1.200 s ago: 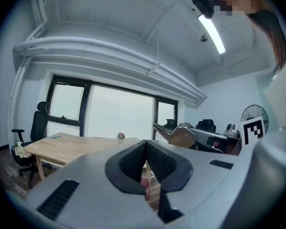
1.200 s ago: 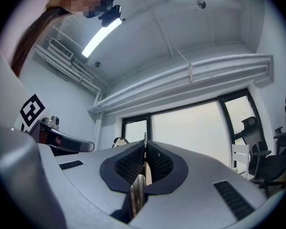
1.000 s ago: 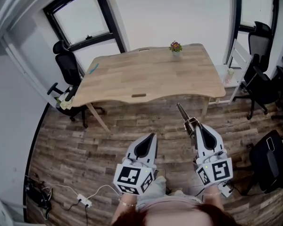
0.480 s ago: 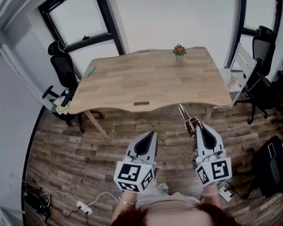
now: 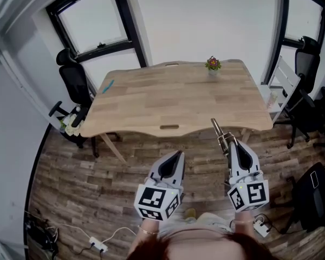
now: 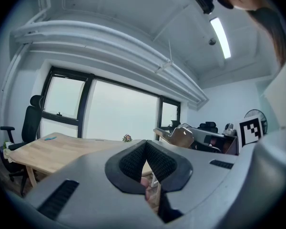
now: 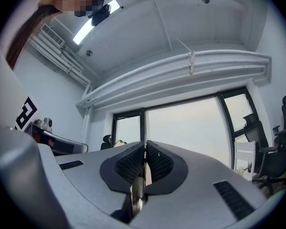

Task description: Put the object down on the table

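Right gripper [image 5: 231, 143] at lower right, jaws pinched tight on a thin metal stick [image 5: 218, 130], stick up in the air, tip by the near edge of the wooden table [image 5: 151, 99], left gripper [image 5: 177, 156] at lower middle, jaws closed together.

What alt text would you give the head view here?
Seen from above, a person's right tool grips a slim metal object pointing toward a wooden table; the left tool beside it is shut and empty. A small potted plant stands near the table's far edge.
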Action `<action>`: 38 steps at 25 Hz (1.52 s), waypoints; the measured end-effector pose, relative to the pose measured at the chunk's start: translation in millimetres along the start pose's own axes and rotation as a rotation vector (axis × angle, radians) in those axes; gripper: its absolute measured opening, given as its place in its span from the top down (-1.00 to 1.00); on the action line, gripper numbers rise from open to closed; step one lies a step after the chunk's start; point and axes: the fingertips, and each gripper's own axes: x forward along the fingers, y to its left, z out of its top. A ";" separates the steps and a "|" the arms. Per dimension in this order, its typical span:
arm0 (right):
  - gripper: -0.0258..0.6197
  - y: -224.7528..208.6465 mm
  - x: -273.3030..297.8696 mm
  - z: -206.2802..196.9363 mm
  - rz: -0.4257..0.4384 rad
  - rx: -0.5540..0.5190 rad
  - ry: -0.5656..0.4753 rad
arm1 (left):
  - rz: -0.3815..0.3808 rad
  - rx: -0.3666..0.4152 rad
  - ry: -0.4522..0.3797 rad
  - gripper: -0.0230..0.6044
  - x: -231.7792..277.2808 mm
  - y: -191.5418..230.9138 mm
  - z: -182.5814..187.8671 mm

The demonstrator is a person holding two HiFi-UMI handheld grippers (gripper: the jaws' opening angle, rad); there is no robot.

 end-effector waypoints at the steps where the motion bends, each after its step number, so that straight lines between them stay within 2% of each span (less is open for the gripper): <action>1: 0.91 1.5 3.1 -0.1 -0.001 0.000 0.001 | -0.003 -0.003 -0.002 0.92 0.5 3.0 0.6; 14: 0.91 -1.5 38.4 -18.6 -0.008 0.008 0.035 | -0.024 -0.043 0.006 0.92 31.4 30.4 -5.2; 30: 0.91 -54.4 137.1 -46.1 -0.022 0.037 0.048 | -0.049 -0.028 0.004 0.92 139.2 73.1 11.0; 38: 0.91 -74.8 194.4 -55.5 0.003 0.044 0.069 | -0.057 -0.038 0.014 0.92 195.2 93.8 21.4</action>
